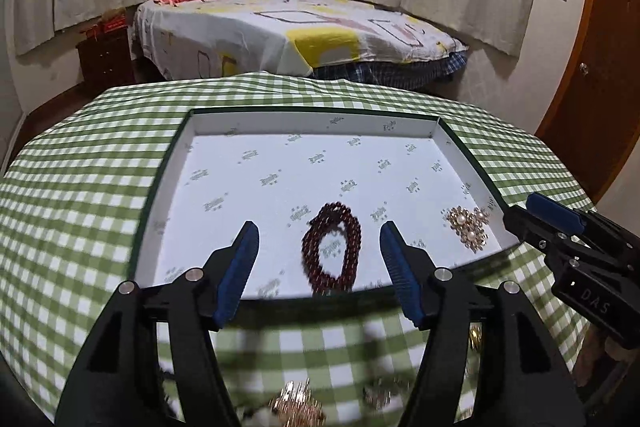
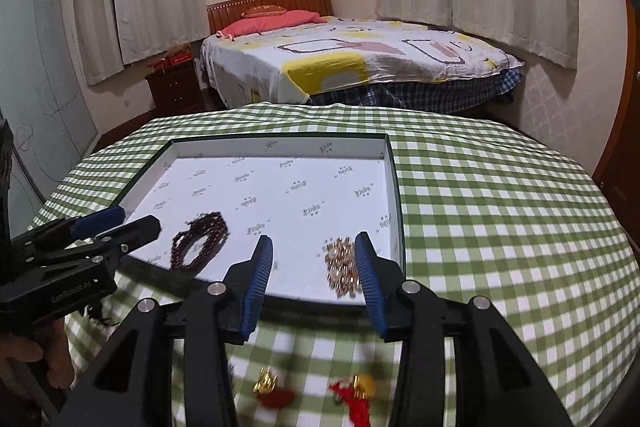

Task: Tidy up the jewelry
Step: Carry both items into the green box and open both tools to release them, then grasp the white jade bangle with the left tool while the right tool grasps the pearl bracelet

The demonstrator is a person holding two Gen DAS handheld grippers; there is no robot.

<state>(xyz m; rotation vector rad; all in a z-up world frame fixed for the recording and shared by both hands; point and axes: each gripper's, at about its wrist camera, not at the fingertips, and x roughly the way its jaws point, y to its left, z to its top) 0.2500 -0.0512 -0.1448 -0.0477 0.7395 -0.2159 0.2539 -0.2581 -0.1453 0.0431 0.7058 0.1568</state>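
A shallow white box tray [image 1: 312,125] with a dark green rim lies on the green checked tablecloth; it also shows in the right wrist view [image 2: 280,147]. A dark red bead bracelet [image 1: 333,247] lies in the tray near its front edge, between my open left gripper's [image 1: 318,233] fingers; it also shows in the right wrist view [image 2: 200,241]. A gold and pearl piece [image 1: 468,227] lies in the tray's front right corner. In the right wrist view this piece [image 2: 340,267] sits by the right finger of my open, empty right gripper [image 2: 314,245].
Loose jewelry lies on the cloth in front of the tray: a blurred gold piece [image 1: 296,407], a gold charm with red tassel [image 2: 270,389] and another one [image 2: 358,393]. A bed [image 2: 360,63] stands beyond the table. The right gripper shows at right in the left wrist view [image 1: 556,223].
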